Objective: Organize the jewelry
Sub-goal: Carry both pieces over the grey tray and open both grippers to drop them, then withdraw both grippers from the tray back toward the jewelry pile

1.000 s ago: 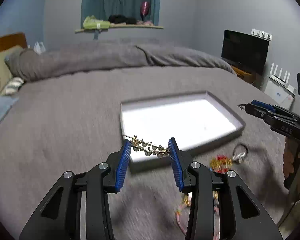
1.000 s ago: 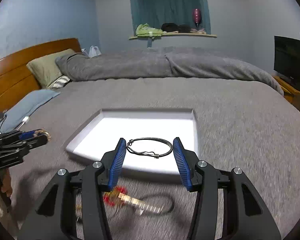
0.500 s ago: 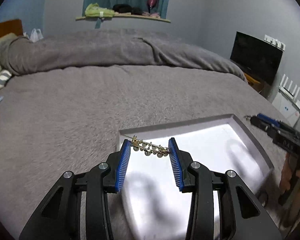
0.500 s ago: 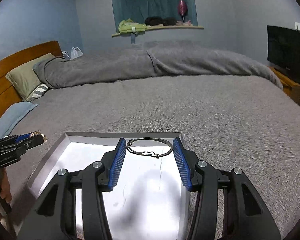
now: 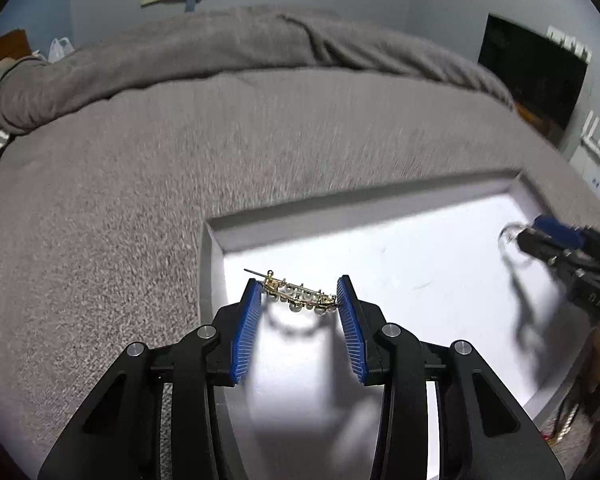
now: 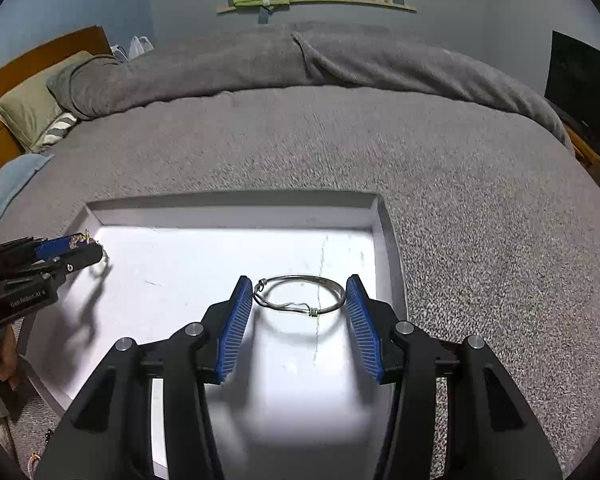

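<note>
A white shallow tray [image 5: 380, 216] lies on the grey bed; it also shows in the right wrist view [image 6: 232, 210]. My left gripper [image 5: 300, 300] is shut on a gold pearl brooch [image 5: 298, 298] and holds it just above the tray's left part. My right gripper [image 6: 300, 300] is shut on a thin silver bangle [image 6: 300, 294] and holds it above the tray's right part. The right gripper shows in the left wrist view [image 5: 548, 240], and the left gripper in the right wrist view [image 6: 72, 250].
The grey bedspread [image 6: 480, 220] surrounds the tray. A rolled grey duvet [image 6: 300, 60] and pillows [image 6: 32, 108] lie at the far side. A dark TV [image 5: 532, 72] stands at the right. Bits of other jewelry [image 5: 560, 428] lie by the tray's near edge.
Both grippers have moved forward and down over the tray, carrying their pieces. The loose jewelry on the bed has dropped almost out of view behind them.
</note>
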Demonstrator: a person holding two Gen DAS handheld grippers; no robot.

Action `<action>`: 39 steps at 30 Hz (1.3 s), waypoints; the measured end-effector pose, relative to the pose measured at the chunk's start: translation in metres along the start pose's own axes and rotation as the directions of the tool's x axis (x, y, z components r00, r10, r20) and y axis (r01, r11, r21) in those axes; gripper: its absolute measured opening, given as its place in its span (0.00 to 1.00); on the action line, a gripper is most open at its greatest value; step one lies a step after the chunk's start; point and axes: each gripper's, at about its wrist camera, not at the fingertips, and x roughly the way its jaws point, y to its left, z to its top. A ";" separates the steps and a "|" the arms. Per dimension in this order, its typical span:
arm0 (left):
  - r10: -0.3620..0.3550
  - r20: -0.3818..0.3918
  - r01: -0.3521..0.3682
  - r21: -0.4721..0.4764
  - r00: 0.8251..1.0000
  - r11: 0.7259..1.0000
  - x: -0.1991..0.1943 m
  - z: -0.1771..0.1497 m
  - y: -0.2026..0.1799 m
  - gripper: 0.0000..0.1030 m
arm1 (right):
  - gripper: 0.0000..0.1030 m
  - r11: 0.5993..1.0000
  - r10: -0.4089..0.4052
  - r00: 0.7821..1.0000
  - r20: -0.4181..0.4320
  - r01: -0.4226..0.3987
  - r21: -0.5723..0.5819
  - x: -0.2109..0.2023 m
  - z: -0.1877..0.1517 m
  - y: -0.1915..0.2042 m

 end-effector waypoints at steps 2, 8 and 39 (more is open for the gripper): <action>0.009 -0.011 -0.009 0.005 1.000 1.000 0.002 0.000 0.000 0.40 | 0.47 1.000 -0.011 1.000 -0.003 0.010 -0.014 0.001 -0.001 0.003; 0.014 -0.020 -0.014 0.017 1.000 1.000 0.003 -0.001 -0.003 0.40 | 0.48 0.998 -0.029 0.999 -0.032 0.027 -0.050 0.007 -0.004 0.009; 0.009 0.203 0.006 -0.073 0.979 0.997 -0.094 -0.034 -0.002 0.87 | 0.95 0.985 0.084 0.965 0.250 -0.117 0.123 -0.107 -0.014 -0.010</action>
